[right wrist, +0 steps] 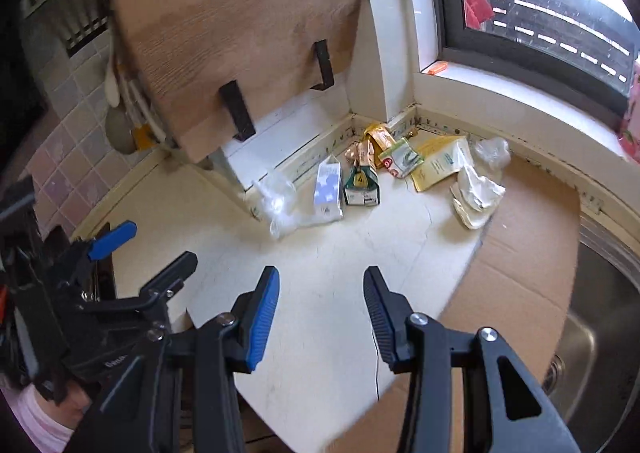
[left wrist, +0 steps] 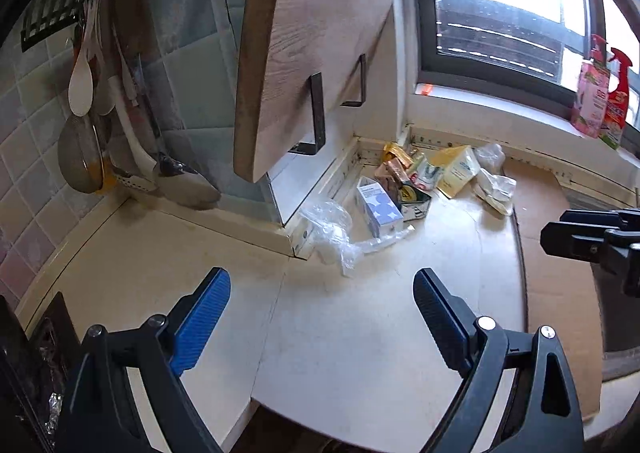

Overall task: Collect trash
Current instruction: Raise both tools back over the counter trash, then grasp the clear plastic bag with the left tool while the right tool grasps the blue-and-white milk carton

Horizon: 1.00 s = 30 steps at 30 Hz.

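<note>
You've got a wooden cutting board (left wrist: 316,45) on brackets, hanging utensils (left wrist: 92,101), spray bottles (left wrist: 600,97) on the sill, cardboard sheet (right wrist: 520,253), steel sink (right wrist: 600,313).

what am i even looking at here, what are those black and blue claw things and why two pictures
Each picture comes from a fisheye camera on a handheld two-finger gripper; a person holds one in each hand. The left gripper gives one view, the right gripper the other. Both are open and hold nothing. Ahead, on the pale counter, lies trash: a clear plastic bag, a small blue-and-white carton, a yellow packet and crumpled white wrappers. A wooden cutting board stands on a rack above.
</note>
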### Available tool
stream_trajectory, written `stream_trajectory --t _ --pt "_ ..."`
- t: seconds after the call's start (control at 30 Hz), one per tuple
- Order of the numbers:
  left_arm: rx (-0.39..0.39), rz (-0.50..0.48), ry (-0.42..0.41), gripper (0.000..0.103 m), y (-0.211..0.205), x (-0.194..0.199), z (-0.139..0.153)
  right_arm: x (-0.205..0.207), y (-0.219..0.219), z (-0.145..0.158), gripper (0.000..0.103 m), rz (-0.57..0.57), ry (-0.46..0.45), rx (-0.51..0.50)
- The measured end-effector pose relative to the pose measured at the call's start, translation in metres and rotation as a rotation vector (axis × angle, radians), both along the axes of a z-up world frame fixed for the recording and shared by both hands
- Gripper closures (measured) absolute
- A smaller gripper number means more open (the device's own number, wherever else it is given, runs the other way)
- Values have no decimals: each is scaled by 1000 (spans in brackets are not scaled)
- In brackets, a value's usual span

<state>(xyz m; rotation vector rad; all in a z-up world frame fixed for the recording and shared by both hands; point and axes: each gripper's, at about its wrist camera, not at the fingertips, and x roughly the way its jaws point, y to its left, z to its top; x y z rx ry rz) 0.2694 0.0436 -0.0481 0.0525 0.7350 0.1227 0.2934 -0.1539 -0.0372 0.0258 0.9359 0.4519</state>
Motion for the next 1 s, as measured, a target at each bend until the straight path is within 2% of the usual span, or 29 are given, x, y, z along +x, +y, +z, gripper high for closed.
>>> stream_trajectory --t 0.2,0.33,0.6,0.77,0.83,0.87,0.9,0.93,0.97,1.0 --pt "-66 125 26 11 13 61 -34 65 6 -33 59 -12 75 93" --pt "-87 171 47 11 17 85 -59 97 8 -60 59 -23 140 147" --pt "-134 217 86 11 19 115 -98 133 4 -93 59 -62 212 253" --pt "-132 239 105 12 17 130 -111 145 12 -104 59 -59 234 258" --pt "-132 245 101 23 16 134 -113 149 17 -106 59 -53 237 261" --pt "-140 244 105 35 18 136 -114 151 20 -108 59 -50 241 261" --pt "-154 241 113 52 19 138 -117 152 22 -110 59 -48 244 261" --pt "-171 235 121 61 20 138 -119 154 26 -112 59 -44 249 264" --pt "-187 229 128 74 21 139 -120 156 29 -113 59 -41 253 264" --pt "-196 228 128 76 23 137 -120 158 32 -115 59 -39 255 261"
